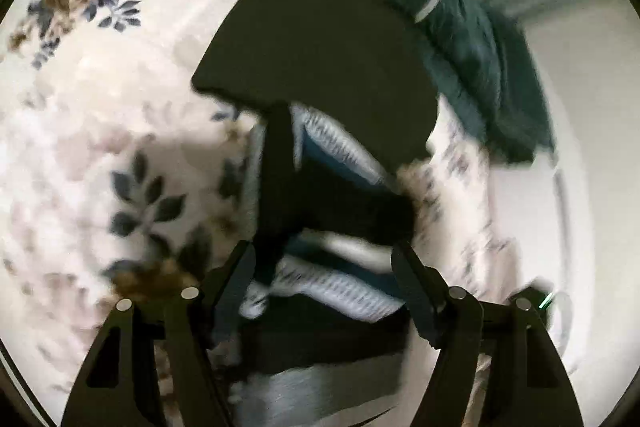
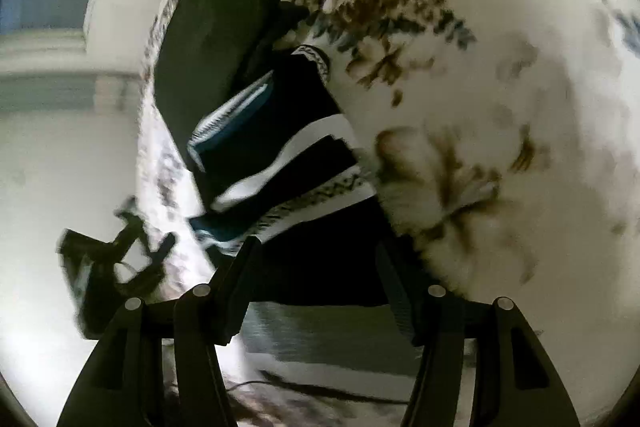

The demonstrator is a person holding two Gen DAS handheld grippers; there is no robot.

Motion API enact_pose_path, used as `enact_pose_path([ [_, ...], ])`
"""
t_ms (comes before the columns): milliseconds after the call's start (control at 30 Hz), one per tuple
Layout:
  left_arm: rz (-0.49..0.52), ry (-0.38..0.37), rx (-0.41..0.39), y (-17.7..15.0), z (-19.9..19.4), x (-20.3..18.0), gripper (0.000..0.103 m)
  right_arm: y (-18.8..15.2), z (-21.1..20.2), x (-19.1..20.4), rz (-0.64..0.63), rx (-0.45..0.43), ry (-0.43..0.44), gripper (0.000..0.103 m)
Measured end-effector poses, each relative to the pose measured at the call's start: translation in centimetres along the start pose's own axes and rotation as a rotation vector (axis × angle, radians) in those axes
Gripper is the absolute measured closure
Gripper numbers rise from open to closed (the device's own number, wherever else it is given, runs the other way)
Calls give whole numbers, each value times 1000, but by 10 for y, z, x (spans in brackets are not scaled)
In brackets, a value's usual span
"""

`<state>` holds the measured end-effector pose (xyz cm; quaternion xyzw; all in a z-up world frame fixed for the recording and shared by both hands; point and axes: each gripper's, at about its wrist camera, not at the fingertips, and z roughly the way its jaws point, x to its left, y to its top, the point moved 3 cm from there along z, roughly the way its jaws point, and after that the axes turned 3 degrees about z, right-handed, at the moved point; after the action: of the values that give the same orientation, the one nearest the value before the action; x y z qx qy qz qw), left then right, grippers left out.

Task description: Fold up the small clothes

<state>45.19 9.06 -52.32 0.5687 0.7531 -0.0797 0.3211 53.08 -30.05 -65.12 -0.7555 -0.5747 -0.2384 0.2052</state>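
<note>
- Left wrist view, far left: a white bedspread printed with blue-grey leaves and brown flowers point(image 1: 100, 115) fills the field as the work surface.
- Centre: a flat, dark rectangular folded garment point(image 1: 320, 59) lies on the bedspread; just below it sits a black knitted garment with white and teal patterned bands point(image 1: 344, 203), partly rumpled and blurred.
- Bottom centre: the left gripper point(image 1: 324, 259) points down over the banded garment, its black fingers point(image 1: 236, 279) standing apart; blur makes it uncertain whether either pad touches the cloth.
- Upper right: a crumpled dark teal garment point(image 1: 472, 39) lies at the bedspread's edge, beside the dark folded garment.
- Right wrist view, lower left: a black device point(image 2: 108, 263), probably the other gripper, shows off the bed edge against a pale floor.
- Centre: the banded garment point(image 2: 280, 163) lies below the dark folded garment point(image 2: 208, 39).
- Bottom centre: the right gripper point(image 2: 316, 259) hangs over the banded garment's black lower edge, fingers point(image 2: 396, 287) spread and gripping nothing.
- Right: flowered bedspread point(image 2: 500, 67).
</note>
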Motion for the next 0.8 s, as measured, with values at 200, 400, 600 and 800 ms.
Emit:
enact_pose_path([
  [200,124,76,109,-30,51,3,36,20,27,2,-96,17,-18,47],
  [400,67,-41,-7,-23,57,2,84,30,27,12,-85,-51,11,93],
  [600,-35,-86,6,-24,49,22,83,39,38,9,-50,-27,-15,93],
  [800,3,-95,4,-12,37,20,46,48,43,8,-70,39,-16,41],
])
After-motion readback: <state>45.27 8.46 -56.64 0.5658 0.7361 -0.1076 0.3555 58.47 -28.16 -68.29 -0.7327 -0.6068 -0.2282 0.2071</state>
